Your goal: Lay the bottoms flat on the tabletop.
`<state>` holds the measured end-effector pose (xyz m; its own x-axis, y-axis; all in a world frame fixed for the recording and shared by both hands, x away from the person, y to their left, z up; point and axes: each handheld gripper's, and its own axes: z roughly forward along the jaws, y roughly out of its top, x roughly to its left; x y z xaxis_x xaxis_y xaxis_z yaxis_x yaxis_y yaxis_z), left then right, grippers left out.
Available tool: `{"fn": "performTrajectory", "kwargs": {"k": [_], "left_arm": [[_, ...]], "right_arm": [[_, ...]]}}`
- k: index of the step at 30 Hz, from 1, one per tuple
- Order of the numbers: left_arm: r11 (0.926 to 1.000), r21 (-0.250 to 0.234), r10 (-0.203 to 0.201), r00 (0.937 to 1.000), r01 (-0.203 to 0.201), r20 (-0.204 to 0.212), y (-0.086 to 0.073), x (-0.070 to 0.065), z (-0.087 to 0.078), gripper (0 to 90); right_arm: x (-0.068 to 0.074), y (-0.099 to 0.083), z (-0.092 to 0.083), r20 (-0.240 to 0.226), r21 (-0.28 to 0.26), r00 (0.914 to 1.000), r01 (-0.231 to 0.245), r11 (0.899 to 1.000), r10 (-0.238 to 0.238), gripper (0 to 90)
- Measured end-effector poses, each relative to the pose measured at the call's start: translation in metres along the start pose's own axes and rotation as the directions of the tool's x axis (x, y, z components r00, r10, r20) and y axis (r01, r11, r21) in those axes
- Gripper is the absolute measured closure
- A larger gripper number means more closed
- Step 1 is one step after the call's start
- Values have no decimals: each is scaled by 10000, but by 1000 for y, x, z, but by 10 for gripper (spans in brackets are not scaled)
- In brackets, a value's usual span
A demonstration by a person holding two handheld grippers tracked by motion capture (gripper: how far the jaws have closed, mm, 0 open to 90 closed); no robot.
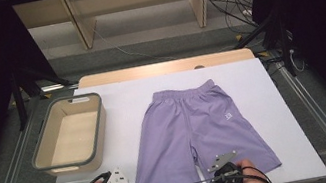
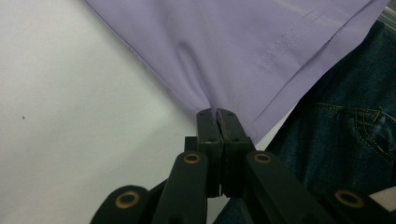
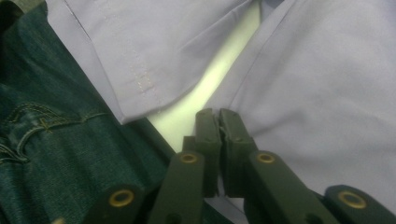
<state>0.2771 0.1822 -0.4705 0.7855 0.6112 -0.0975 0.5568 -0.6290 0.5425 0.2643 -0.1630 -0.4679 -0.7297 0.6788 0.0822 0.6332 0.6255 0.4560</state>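
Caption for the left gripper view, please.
Left hand-held gripper shut on the purple shorts edge above the white table.

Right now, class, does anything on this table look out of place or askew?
Little stands out. The purple shorts lie flat, though their leg hems hang over the table's near edge. The left tongs are shut on a pinched ridge of cloth at one leg's outer edge. The beige bin sits upright beside the shorts.

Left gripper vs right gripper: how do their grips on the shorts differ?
The left gripper pinches the outer side edge of one leg of the shorts, fabric puckered at its tips. The right gripper is shut at the other leg's inner edge; a pinch isn't clear. Both sit near the hems, jaws closed.
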Motion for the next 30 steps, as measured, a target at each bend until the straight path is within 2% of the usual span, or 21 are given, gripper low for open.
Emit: {"fn": "performTrajectory", "kwargs": {"k": [7, 11, 14, 15, 17, 19, 21, 22, 23, 24, 27, 28, 30], "left_arm": [[9999, -88, -83, 10000, 83, 46, 0, 0, -2, 883], [9999, -95, -57, 9999, 58, 86, 0, 1, -3, 883], [9999, -124, -45, 9999, 47, 114, -1, 0, -3, 883], [9999, -134, -49, 9999, 51, 119, -1, 0, -3, 883], [9999, -142, -49, 9999, 50, 115, -1, 0, -4, 883], [9999, -164, -48, 9999, 50, 117, -1, 0, -4, 883], [9999, -157, -51, 9999, 53, 130, -2, 1, -4, 883], [9999, -149, -42, 9999, 44, 129, -2, 1, -4, 882], [9999, -147, -38, 9999, 40, 124, -2, 1, -4, 882], [9999, -137, -36, 9999, 38, 123, -1, 1, -3, 882], [9999, -139, -37, 9999, 39, 114, -1, 1, -3, 882], [9999, -134, -38, 9999, 40, 119, -1, 2, -3, 882], [9999, -114, -52, 9999, 54, 141, 0, 2, -2, 882]], "right_arm": [[2, 0, -4, -351, 58, 9992, -177, 9998, 179, 900], [8, 0, -4, -636, 116, 9980, -19, 9999, 27, 900], [10, 0, -6, -760, -136, 9970, 100, 9999, -110, 894], [9, 0, -7, -849, -232, 9963, 88, 9997, -107, 851], [5, -1, -11, -1028, -673, 9945, -265, 9974, 195, 737], [-4, -5, -22, -716, -1080, 9964, -538, 9927, 462, 705], [-23, -12, -35, -231, -1461, 9944, -1054, 9836, 1031, 697], [-34, -17, -42, 98, -1576, 9899, -1382, 9778, 1415, 688], [-47, -24, -49, 506, -1670, 9816, -1735, 9706, 1842, 686], [-61, -32, -54, 946, -1733, 9683, -2128, 9616, 2313, 683], [-94, -58, -63, 2149, -1644, 9110, -3216, 9325, 3520, 680], [-100, -65, -64, 2321, -1538, 8962, -3501, 9240, 3782, 678], [-108, -75, -65, 2316, -1351, 8816, -3896, 9110, 4114, 675]]}}
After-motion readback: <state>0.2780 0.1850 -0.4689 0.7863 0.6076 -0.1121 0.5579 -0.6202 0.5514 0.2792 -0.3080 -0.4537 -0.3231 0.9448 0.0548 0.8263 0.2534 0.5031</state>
